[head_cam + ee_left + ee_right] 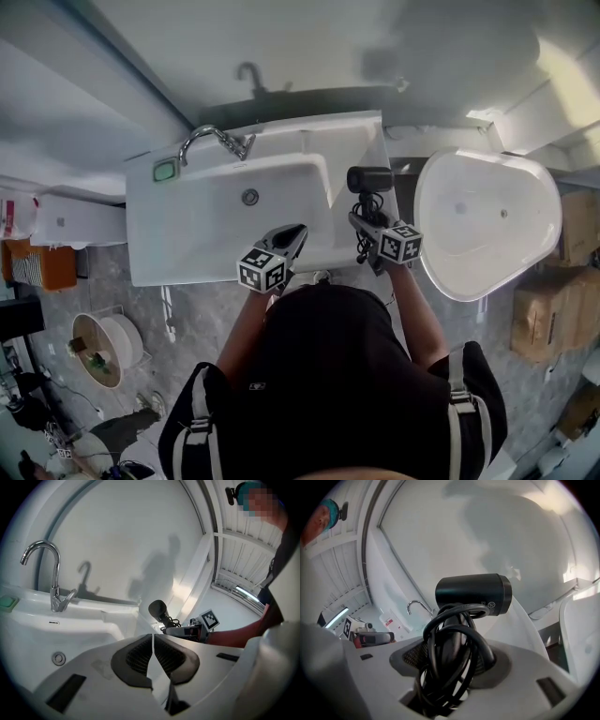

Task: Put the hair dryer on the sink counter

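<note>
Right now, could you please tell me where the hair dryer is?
In the head view, the right gripper holds the hair dryer at the sink counter's right end, beside the tub.

It was a bathroom. A white sink (281, 187) with a chrome faucet (211, 139) and a round drain (249, 197) was moulded into a white counter (361, 141) set against a pale wall. A white freestanding bathtub (525, 234) stood just beside it. Cardboard boxes (544, 319) sat on the grey floor (112, 291) near the tub.
</note>
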`<state>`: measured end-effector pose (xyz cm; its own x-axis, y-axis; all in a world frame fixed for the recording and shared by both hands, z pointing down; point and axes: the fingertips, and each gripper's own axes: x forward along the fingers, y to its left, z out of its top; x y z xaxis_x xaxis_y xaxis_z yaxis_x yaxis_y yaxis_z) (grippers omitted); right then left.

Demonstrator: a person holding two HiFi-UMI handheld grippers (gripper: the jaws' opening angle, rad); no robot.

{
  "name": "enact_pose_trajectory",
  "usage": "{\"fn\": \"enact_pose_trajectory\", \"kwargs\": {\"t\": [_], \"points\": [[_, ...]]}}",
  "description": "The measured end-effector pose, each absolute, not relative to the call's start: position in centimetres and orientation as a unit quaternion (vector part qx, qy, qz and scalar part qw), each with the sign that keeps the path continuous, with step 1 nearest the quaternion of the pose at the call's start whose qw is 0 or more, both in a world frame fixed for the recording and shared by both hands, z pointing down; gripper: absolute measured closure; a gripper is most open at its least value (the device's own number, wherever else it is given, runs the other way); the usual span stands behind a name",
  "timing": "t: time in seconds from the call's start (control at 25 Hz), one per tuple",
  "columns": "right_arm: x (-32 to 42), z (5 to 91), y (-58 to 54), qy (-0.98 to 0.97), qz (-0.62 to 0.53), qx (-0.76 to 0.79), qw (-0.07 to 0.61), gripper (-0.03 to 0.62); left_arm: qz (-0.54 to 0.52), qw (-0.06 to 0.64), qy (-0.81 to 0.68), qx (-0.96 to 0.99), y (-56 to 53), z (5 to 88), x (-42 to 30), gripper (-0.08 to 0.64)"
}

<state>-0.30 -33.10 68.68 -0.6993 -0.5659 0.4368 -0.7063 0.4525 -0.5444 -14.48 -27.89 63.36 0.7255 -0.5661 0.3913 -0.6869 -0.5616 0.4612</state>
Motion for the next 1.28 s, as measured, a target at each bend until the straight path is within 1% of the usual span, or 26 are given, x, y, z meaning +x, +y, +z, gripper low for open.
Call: {"fn": "enact_pose_trajectory", "kwargs": {"t": [0.24,0.56,0.8,1.04,1.28], "points": [[-0.7,72.3,-34.3,-0.838,0.345,0.373,0.198,0.282,0.099,0.307,-0.360,0.875,-28.2,63.7,-15.3,0.537],[-1.0,78.2,-34.3,-0.809,0.383,0.366,0.256,0.282,0.099,0.317,-0.377,0.865,-28.0,64.1,-16.8,0.537],[-1.4,80.0,-33.9,-0.799,0.396,0.362,0.273,0.281,0.097,0.324,-0.389,0.857,-28.2,64.6,-17.8,0.537],[-1.5,81.0,-33.9,-0.792,0.381,0.374,0.298,0.279,0.101,0.318,-0.380,0.863,-28.9,64.2,-17.1,0.537],[-1.6,80.8,-34.0,-0.791,0.378,0.380,0.296,0.279,0.098,0.320,-0.371,0.866,-29.1,64.1,-16.3,0.537]]}}
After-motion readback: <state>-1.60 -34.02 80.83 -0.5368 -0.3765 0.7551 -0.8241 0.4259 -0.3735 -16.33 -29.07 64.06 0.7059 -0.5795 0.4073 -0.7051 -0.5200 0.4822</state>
